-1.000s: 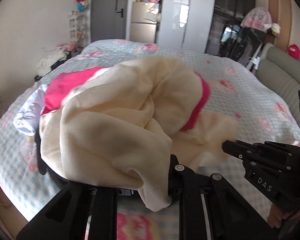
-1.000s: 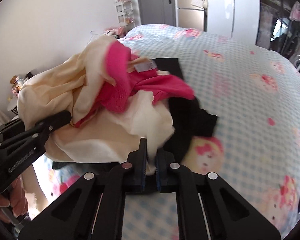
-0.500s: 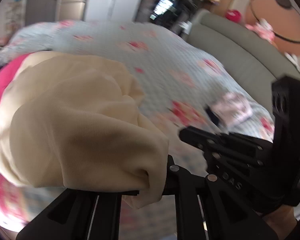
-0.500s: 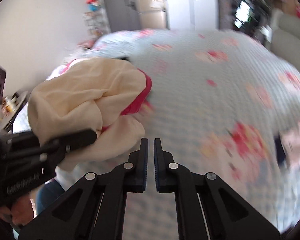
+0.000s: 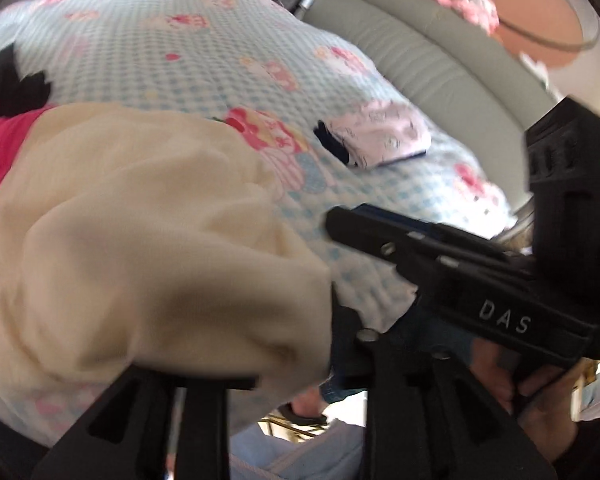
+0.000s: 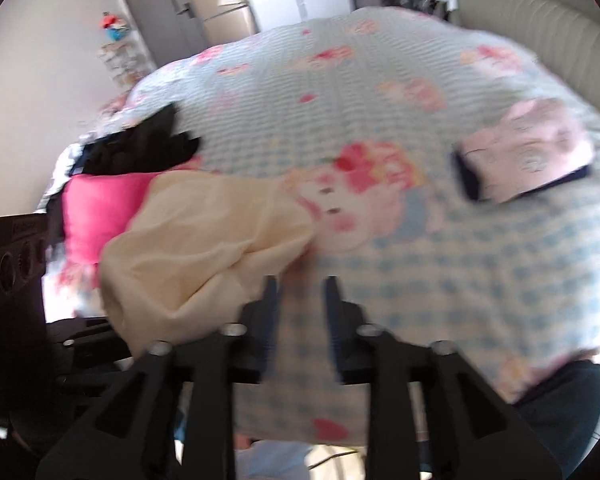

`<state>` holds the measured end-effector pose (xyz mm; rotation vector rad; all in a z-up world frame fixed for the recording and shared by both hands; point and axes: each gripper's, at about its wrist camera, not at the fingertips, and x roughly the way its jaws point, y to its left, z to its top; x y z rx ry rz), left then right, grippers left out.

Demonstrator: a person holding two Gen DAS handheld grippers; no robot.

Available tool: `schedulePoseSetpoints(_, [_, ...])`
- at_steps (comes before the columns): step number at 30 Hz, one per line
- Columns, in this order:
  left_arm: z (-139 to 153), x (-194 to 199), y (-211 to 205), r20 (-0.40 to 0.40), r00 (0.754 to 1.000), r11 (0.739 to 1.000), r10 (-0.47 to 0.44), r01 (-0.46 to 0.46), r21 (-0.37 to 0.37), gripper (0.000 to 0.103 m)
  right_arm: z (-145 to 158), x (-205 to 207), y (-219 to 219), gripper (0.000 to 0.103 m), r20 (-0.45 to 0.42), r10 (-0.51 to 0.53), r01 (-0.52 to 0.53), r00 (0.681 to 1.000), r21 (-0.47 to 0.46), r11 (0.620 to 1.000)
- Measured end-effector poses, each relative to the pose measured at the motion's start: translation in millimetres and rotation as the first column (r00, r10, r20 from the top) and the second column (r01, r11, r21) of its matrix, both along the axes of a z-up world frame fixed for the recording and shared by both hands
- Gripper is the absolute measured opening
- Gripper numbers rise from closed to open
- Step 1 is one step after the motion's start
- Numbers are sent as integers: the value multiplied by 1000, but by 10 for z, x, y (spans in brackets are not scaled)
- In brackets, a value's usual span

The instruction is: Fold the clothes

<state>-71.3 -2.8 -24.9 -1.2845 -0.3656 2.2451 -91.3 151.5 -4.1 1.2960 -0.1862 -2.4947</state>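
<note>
**Cream garment laid on the bedspread, both grippers opening**

Left wrist view: The cream garment is seen bunched over the left half of the picture, from about 9 o'clock to the centre, resting on the blue-checked bedspread. A pink part of the garment is visible at 9 o'clock, and a black garment lies beyond it at 10 o'clock. The left gripper is at 6 o'clock; its jaws are opening, the cream cloth is draped over the left finger, and whether the pads press on it cannot be told. A folded pale pink garment with a dark edge lies at 1 o'clock, well apart from the cream one. The right gripper is seen from 3 to 4 o'clock, held by a hand.

Right wrist view: The picture is blurred. The right gripper stands at 6 o'clock with its jaws opening and only bedspread showing between them. The cream garment lies just beside the left finger, toward 9 o'clock, with the pink part and black garment further toward 10 o'clock. The folded garment lies at 2 o'clock.
</note>
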Motion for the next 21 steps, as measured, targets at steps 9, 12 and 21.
schedulePoseSetpoints(9, [-93, 184, -763, 11, 971, 965, 240, -237, -110, 57, -395, -318, -824, 92, 84, 211, -210, 974, -18, 978])
schedulePoseSetpoints(12, [-106, 272, -1005, -5, 948, 943, 318, -317, -101, 61, -444, -336, -968, 95, 82, 216, -216, 973, -4, 976])
schedulePoseSetpoints(21, [-509, 2, -1563, 90, 882, 885, 462, -452, -110, 89, -746, -561, -1166, 102, 112, 169, -178, 979, 74, 981])
